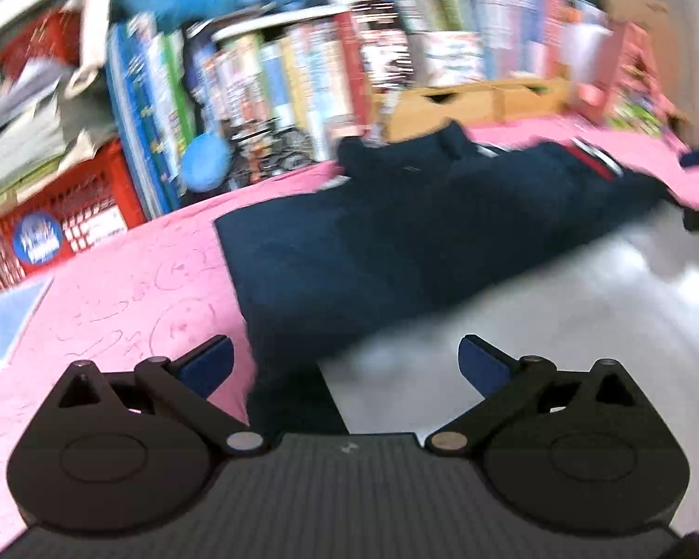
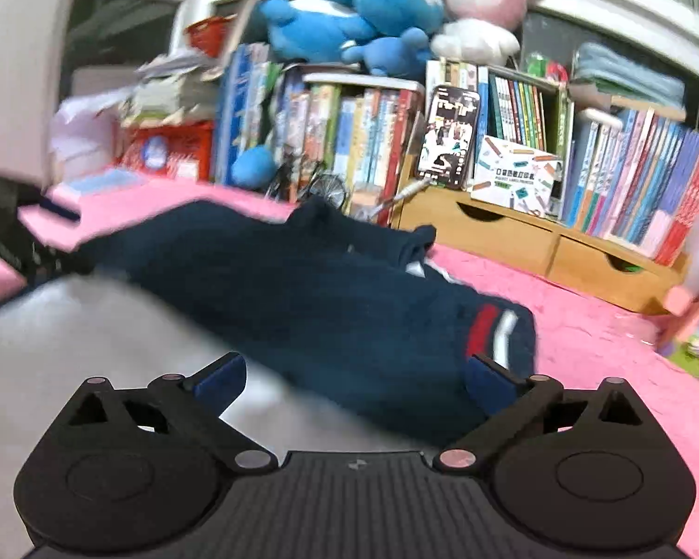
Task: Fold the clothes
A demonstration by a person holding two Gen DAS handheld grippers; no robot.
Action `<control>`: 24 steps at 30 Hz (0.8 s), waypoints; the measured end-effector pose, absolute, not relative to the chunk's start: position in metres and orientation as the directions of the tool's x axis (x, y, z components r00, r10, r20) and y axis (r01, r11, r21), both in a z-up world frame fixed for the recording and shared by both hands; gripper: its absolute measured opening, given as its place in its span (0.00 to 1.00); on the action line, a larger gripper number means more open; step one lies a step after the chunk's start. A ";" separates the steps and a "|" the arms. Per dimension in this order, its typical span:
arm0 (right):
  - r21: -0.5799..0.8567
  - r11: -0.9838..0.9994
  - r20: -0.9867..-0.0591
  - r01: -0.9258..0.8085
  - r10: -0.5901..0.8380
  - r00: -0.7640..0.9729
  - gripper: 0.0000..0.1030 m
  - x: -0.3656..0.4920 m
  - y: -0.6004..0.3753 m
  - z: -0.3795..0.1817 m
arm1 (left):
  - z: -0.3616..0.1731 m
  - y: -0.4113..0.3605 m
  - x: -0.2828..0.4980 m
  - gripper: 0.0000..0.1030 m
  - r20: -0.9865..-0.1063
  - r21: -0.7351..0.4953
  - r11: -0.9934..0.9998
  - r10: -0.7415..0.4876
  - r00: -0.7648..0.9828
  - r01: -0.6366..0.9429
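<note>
I see both the left gripper (image 1: 345, 361) and right gripper (image 2: 354, 379) open and empty over the folded navy garment (image 2: 303, 289); I judge 1 fold done, next needs a fresh edge grip.

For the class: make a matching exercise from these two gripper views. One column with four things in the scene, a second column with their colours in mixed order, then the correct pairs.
Things:
1. garment
2. cloth under the garment
3. crate
4. drawer unit

Colours:
A. red
B. light wood
C. navy with a red and white stripe
D. pink

Pairs: 1-C, 2-D, 3-A, 4-B
</note>
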State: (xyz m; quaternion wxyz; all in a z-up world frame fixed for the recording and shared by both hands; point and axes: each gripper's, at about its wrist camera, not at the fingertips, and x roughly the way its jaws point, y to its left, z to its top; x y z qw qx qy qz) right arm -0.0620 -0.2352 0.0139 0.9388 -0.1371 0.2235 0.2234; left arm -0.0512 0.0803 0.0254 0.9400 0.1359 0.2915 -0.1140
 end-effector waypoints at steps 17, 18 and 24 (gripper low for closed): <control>0.074 0.941 -0.689 -0.331 0.288 0.665 0.96 -0.208 -0.304 -0.020 | 0.021 0.115 -0.153 1.00 -0.735 -0.114 0.962 -0.249 0.631 0.248; 0.069 0.946 -0.691 -0.317 0.275 0.669 0.96 -0.207 -0.300 -0.020 | 0.020 0.112 -0.151 0.99 -0.725 -0.125 0.962 -0.256 0.640 0.243; 0.131 0.966 -0.629 -0.223 0.255 0.735 0.06 -0.212 -0.307 0.002 | 0.024 0.101 -0.148 0.70 -0.672 -0.194 0.932 -0.353 0.651 0.305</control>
